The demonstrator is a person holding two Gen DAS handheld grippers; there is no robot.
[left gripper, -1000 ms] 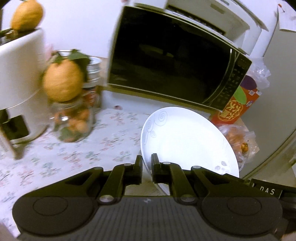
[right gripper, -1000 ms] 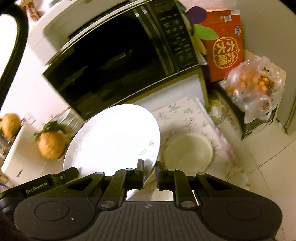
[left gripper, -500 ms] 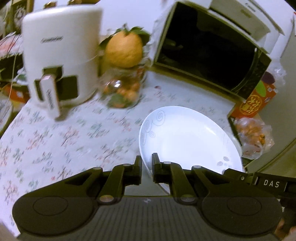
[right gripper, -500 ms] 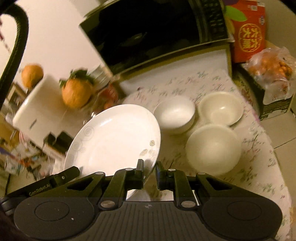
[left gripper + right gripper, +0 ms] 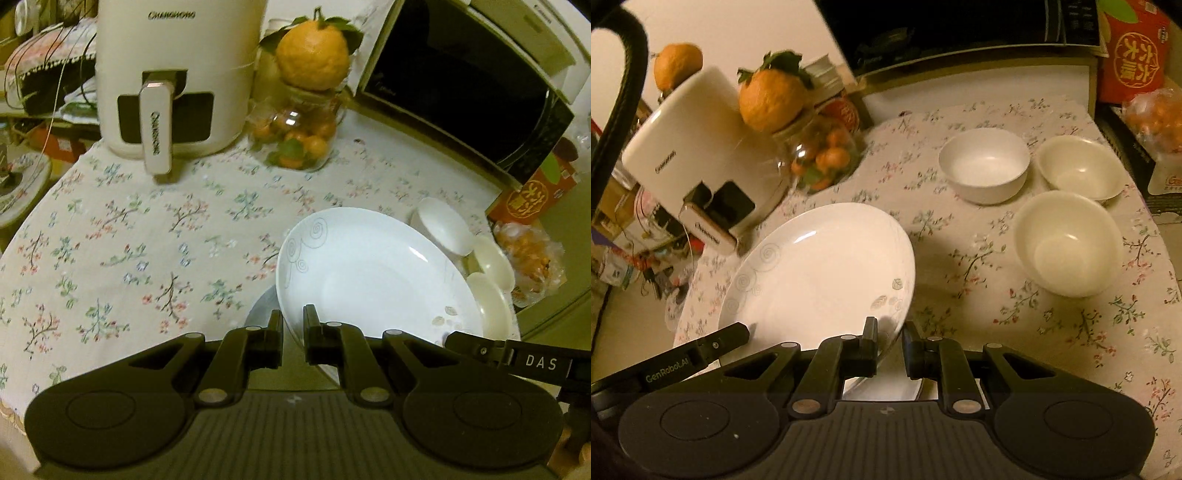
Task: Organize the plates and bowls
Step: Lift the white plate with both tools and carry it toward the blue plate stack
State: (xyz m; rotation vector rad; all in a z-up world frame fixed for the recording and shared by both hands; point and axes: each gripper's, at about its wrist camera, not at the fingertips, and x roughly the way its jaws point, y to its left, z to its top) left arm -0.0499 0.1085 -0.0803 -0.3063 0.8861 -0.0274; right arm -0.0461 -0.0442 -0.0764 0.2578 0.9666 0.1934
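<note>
The white plate [image 5: 376, 273] hangs tilted above the floral tablecloth [image 5: 122, 236], its near rim hidden behind both tools. The left gripper [image 5: 293, 325] pinches one edge, the right gripper [image 5: 889, 338] the opposite. In the left view the plate partly covers three bowls [image 5: 985, 164], which stand close together near the microwave [image 5: 461, 81].

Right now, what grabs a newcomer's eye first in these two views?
The big white plate dominates, held above the floral tablecloth with the left gripper and right gripper each clamped on its rim at opposite sides. To its right in the right wrist view, three empty white bowls cluster on the cloth. At the back, a large orange sits on a glass jar beside a white air fryer.
</note>
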